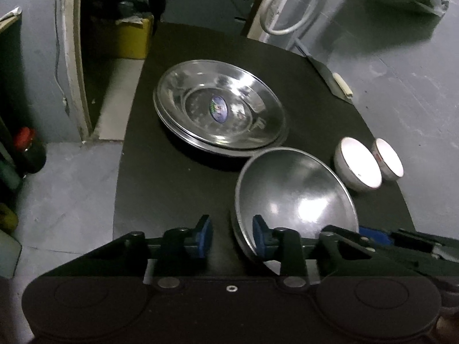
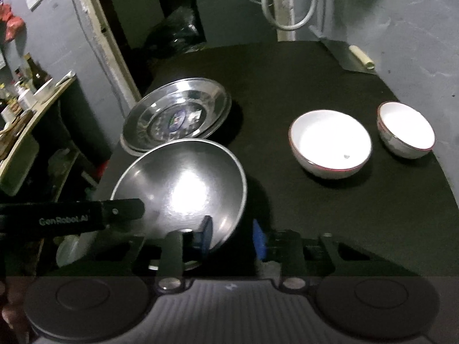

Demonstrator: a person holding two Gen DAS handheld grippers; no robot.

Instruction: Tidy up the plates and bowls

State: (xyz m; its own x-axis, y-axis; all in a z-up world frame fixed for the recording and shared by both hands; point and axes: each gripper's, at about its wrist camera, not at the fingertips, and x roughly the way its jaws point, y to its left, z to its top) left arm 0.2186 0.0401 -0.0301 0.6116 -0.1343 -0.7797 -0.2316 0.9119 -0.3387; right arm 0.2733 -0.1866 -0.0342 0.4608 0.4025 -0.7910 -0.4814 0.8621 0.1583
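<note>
Black table point(image 2: 315, 229) carries a stack of steel plates point(image 1: 219, 106) at its far left side. A steel bowl point(image 1: 295, 197) sits tilted near the front edge, just in front of the plates.

Left gripper point(image 1: 232, 236): jaws apart, straddling the bowl's left rim, one blue pad inside the bowl and one outside; contact with the rim cannot be told.

Right gripper point(image 2: 233, 236): jaws apart, straddling the bowl's right rim in the same way, left pad inside, right pad outside.

Two white bowls stand to the right, well apart from the steel one: larger white bowl point(image 2: 330, 143), smaller white bowl point(image 2: 406, 129) just beside it. A cleaver point(image 1: 330, 77) lies at the far right edge.
</note>
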